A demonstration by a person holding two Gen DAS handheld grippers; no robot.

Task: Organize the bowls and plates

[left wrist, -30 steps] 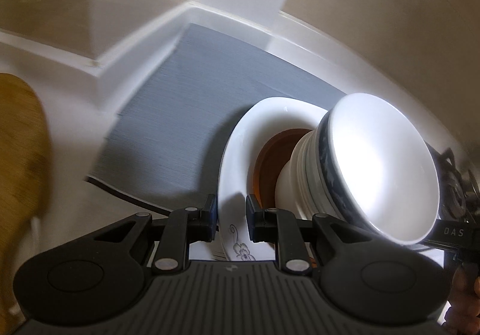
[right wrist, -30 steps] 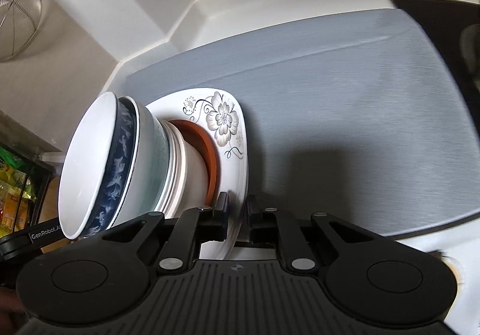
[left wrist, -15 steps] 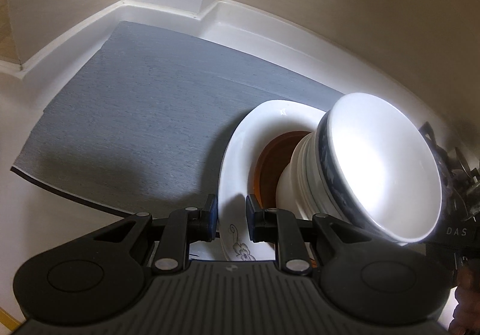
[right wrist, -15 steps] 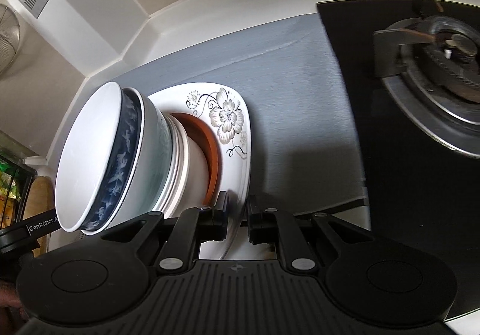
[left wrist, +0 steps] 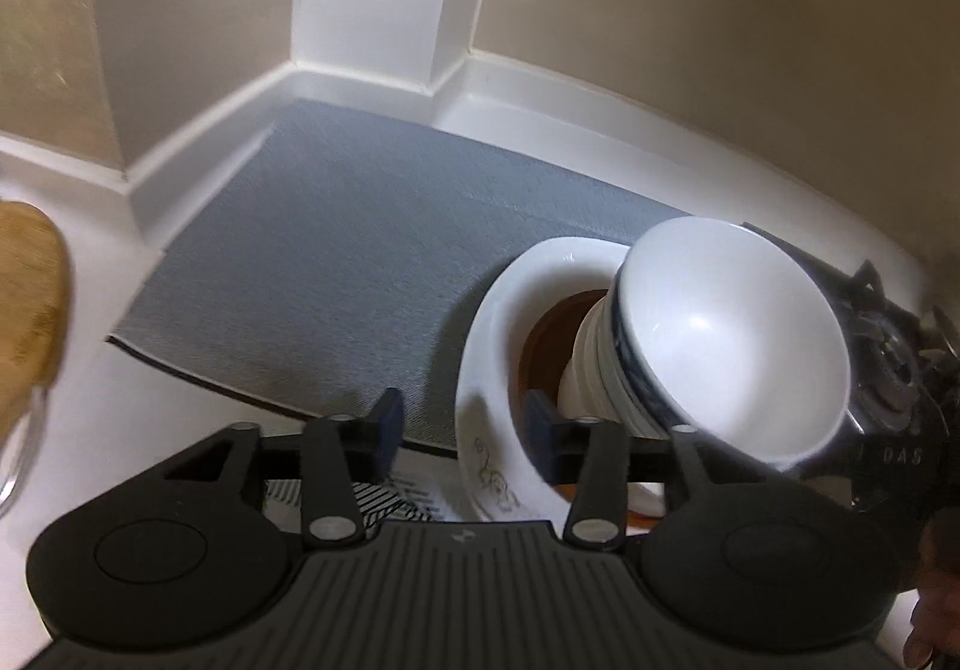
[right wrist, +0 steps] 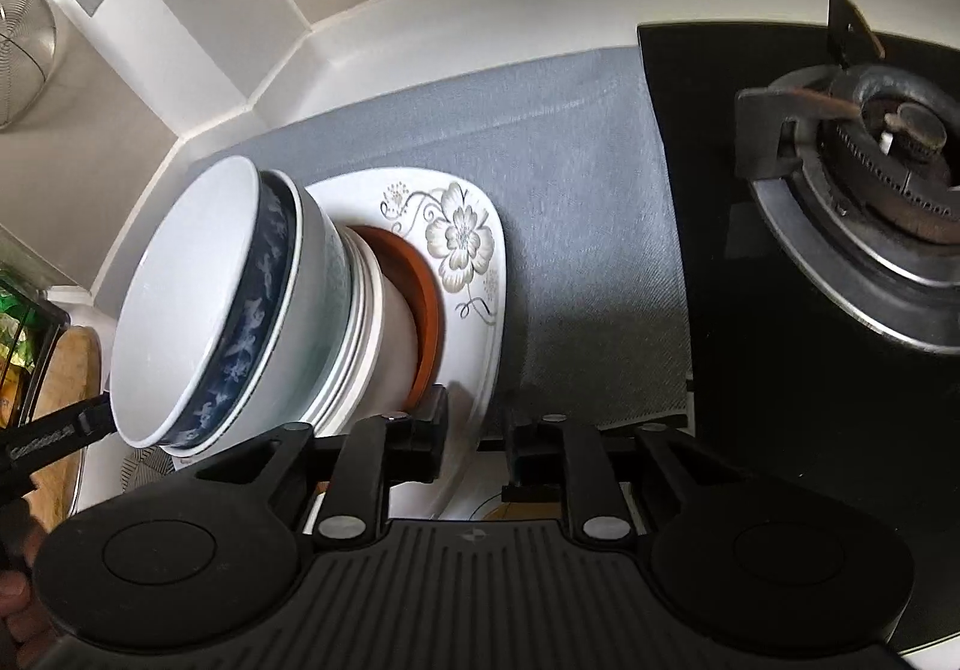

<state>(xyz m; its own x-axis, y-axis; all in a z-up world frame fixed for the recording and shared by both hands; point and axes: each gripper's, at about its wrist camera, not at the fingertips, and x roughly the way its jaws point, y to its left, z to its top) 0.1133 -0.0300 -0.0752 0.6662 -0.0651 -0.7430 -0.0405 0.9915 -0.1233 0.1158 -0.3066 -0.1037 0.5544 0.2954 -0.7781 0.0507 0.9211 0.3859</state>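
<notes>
The white table [left wrist: 90, 430] carries a flat grey mat [right wrist: 588, 202], with a black gas hob [right wrist: 840, 190] just beside the mat's far edge. On the mat's near edge sits the white square plate with a grey flower print [right wrist: 462, 244]. On that plate lie a round brown plate [right wrist: 429, 304] and a nested stack of white bowls, one banded in dark blue [right wrist: 240, 310], so the crockery looks already gathered into one pile.

The left hand-held gripper [left wrist: 459, 427] has just been opening: its jaws straddle the flowered plate's rim without pressing it. The right hand-held gripper [right wrist: 477, 424] has also just been opening, the rim between its jaws, seemingly let go.

As a judgement, stacking is done and the pile set down; only withdrawing both grippers seems left, unless more dishes wait out of sight.
</notes>
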